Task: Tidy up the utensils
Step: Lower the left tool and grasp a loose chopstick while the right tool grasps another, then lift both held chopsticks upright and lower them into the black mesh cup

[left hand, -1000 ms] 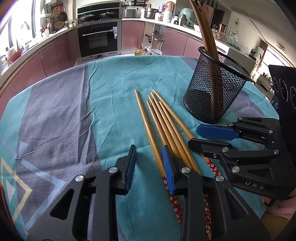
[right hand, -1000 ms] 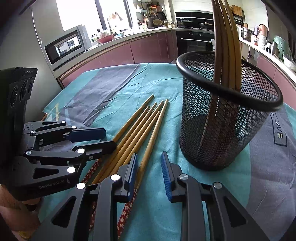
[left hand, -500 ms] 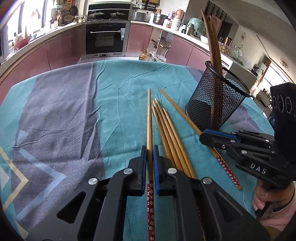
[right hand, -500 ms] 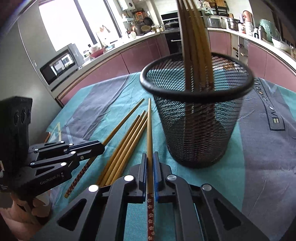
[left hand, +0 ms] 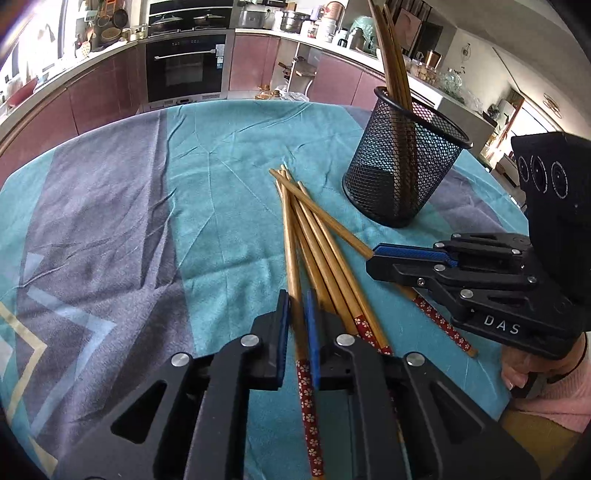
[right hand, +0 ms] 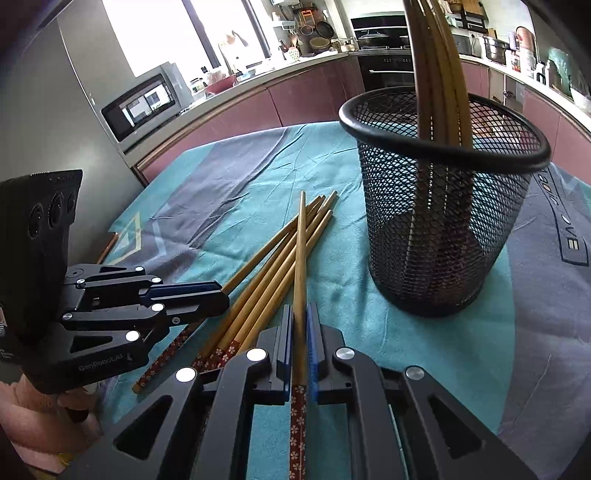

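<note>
Chopsticks [left hand: 325, 254] lying loose beside mesh cup [left hand: 402, 173], crossing; left tongs [left hand: 296, 314] pinching one chopstick [left hand: 291, 258], right tongs [right hand: 300, 325] pinching another chopstick [right hand: 301, 251], teal cloth [left hand: 221, 184] underneath.

A kitchen. Pink cupboards [left hand: 110, 99] run along the wall under a long counter. A black oven [left hand: 186, 68] sits in them. A microwave [right hand: 142, 105] stands beside a big bright window [right hand: 166, 33]. A blue and grey cloth [left hand: 129, 221] covers the bench.
</note>
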